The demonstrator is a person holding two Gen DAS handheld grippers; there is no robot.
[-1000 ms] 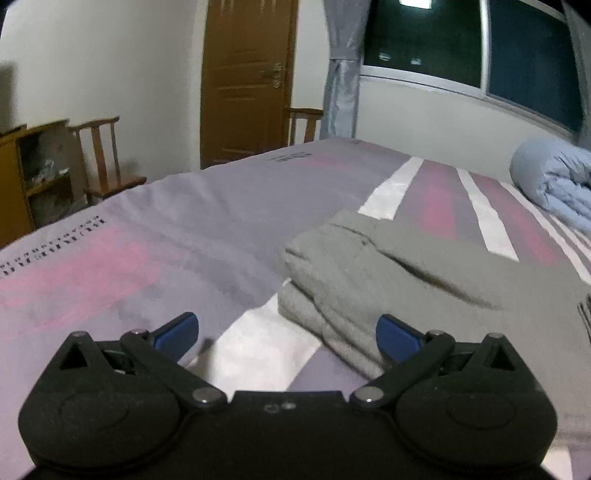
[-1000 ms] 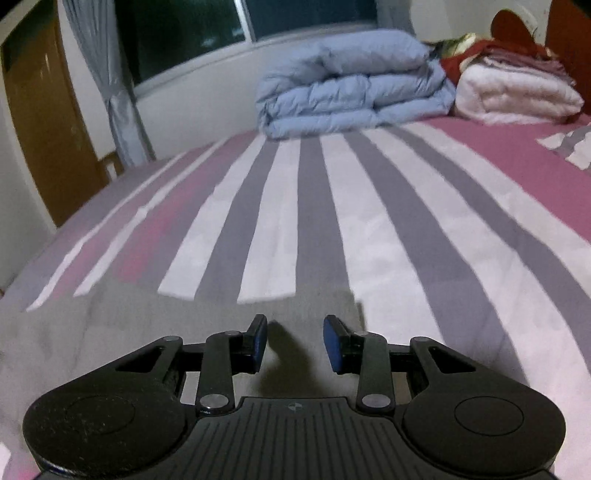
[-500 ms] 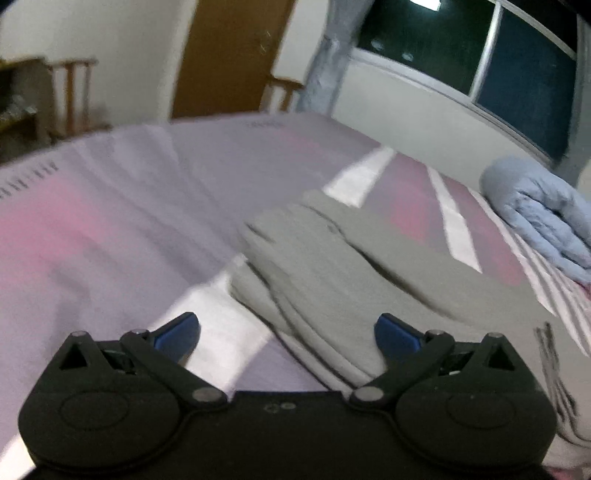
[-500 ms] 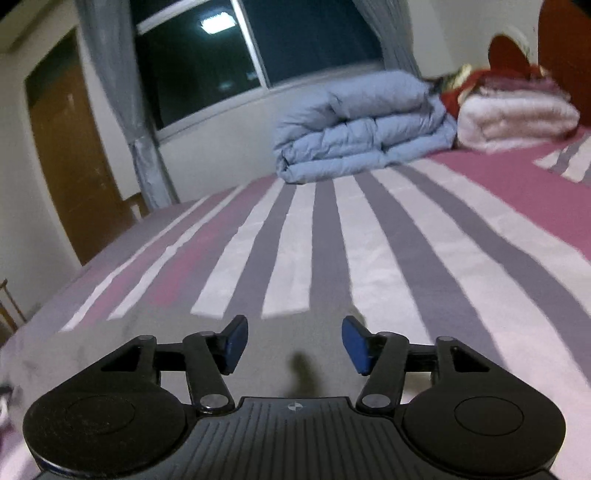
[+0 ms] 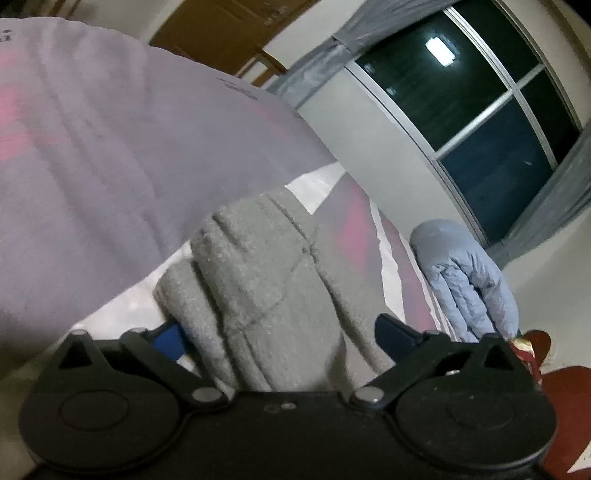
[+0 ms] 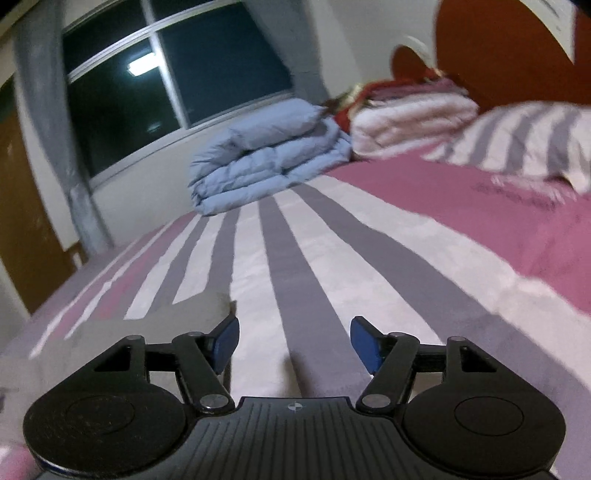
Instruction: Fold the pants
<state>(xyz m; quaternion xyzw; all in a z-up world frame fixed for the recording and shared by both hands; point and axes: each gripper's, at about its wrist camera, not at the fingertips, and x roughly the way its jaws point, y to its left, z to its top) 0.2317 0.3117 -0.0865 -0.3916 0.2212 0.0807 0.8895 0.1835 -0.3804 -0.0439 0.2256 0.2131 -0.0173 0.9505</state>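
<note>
The left gripper [image 5: 277, 338] sits low over the bed with the folded grey pants [image 5: 266, 280] bunched between its two blue pads; its jaws are closing, and the thick stack of fabric fills the gap from one pad to the other, so they appear to press on it. The pants lie on the near part of the bed, a folded pile with several layers showing at its left edge. The left wrist view is strongly tilted.

The right gripper [image 6: 293, 341] hovers over bare bedding with nothing between its pads; its jaws are opening and stand well apart. A small grey corner of cloth shows just beyond its left pad, too blurred to identify for certain.

The bedspread [image 6: 332, 280] covers the whole surface: grey and white stripes run away from the near edge, with pink bands on the left and a wide pink area on the right. Small dark printed lettering sits on the pink part to the right and on the grey part in the left wrist view, too blurred to read.

Farther off, a folded light blue duvet [image 6: 269, 162] lies at the far side of the bed, with a pale pink folded blanket [image 6: 410, 122] beside it on the right and a striped pillow [image 6: 524, 140] further right. Behind them stand a dark window [image 6: 177, 74] reflecting a ceiling light, grey curtains [image 6: 59, 122] and a brown wooden door [image 5: 221, 33].
</note>
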